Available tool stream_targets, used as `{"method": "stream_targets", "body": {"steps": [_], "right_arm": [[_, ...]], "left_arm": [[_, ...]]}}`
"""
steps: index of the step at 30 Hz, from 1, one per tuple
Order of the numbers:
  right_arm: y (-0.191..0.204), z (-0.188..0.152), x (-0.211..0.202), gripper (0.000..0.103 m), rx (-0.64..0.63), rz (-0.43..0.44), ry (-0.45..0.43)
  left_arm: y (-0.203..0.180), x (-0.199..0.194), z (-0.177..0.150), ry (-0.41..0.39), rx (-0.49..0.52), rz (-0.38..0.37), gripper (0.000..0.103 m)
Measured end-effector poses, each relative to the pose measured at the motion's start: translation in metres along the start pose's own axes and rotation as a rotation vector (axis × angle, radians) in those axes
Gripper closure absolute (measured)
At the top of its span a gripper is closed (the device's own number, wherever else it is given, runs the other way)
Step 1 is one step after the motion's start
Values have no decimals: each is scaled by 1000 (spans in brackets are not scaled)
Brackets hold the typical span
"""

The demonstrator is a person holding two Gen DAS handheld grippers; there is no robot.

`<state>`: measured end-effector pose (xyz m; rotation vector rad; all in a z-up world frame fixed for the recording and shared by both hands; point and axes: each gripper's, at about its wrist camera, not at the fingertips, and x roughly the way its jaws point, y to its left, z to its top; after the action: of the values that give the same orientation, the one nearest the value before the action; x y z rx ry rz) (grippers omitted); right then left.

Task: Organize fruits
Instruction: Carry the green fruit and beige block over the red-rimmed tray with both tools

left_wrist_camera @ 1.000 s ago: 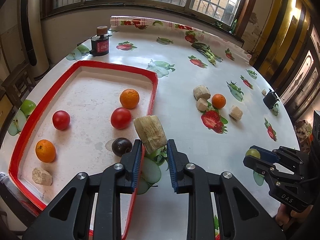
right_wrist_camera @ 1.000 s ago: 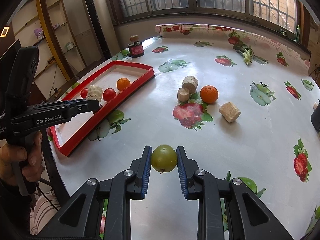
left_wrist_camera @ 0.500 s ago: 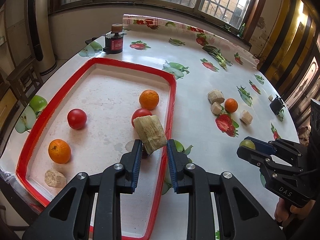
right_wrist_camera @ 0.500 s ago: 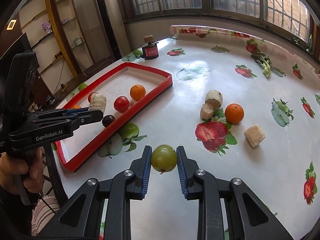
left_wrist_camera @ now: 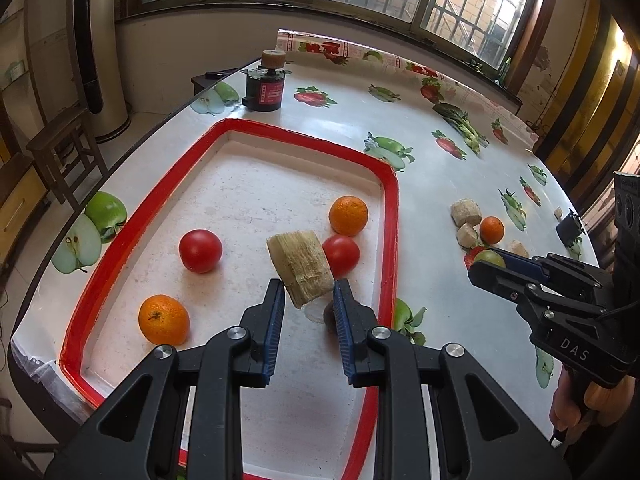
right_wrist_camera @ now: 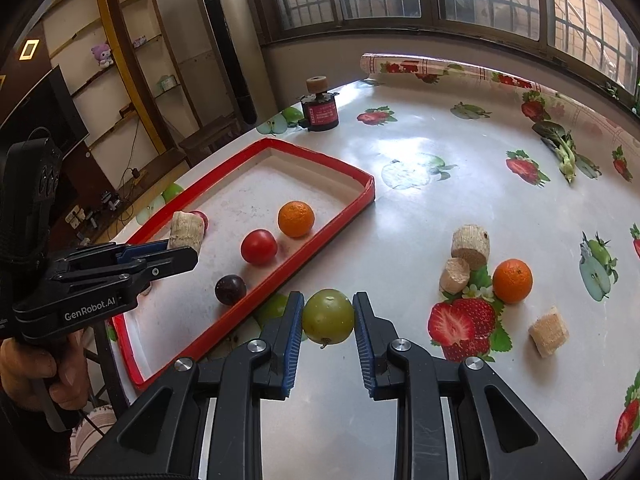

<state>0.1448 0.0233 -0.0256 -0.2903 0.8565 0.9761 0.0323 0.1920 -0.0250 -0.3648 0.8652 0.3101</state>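
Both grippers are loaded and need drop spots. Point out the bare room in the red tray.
Widest free patch: the far half of the red tray, between its back rim and the orange. Crowded near the right rim, around that orange, the tomato and the dark plum.

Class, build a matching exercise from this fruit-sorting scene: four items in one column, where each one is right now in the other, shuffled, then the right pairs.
1. green fruit
2. sugarcane piece
3. dark plum
4. black-and-red jar

A. lying in the red tray
B. between the right gripper fingers
C. on the table beyond the tray's far end
D. between the left gripper fingers

Pairs: 1-B, 2-D, 3-A, 4-C
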Motion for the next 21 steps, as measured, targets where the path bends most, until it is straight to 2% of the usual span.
{"method": "stream_targets", "body": {"steps": [21], "right_arm": [[11,82,61,78,-9,32,-9]], "left_arm": [[38,23,51,-4,-20,61,81]]}}
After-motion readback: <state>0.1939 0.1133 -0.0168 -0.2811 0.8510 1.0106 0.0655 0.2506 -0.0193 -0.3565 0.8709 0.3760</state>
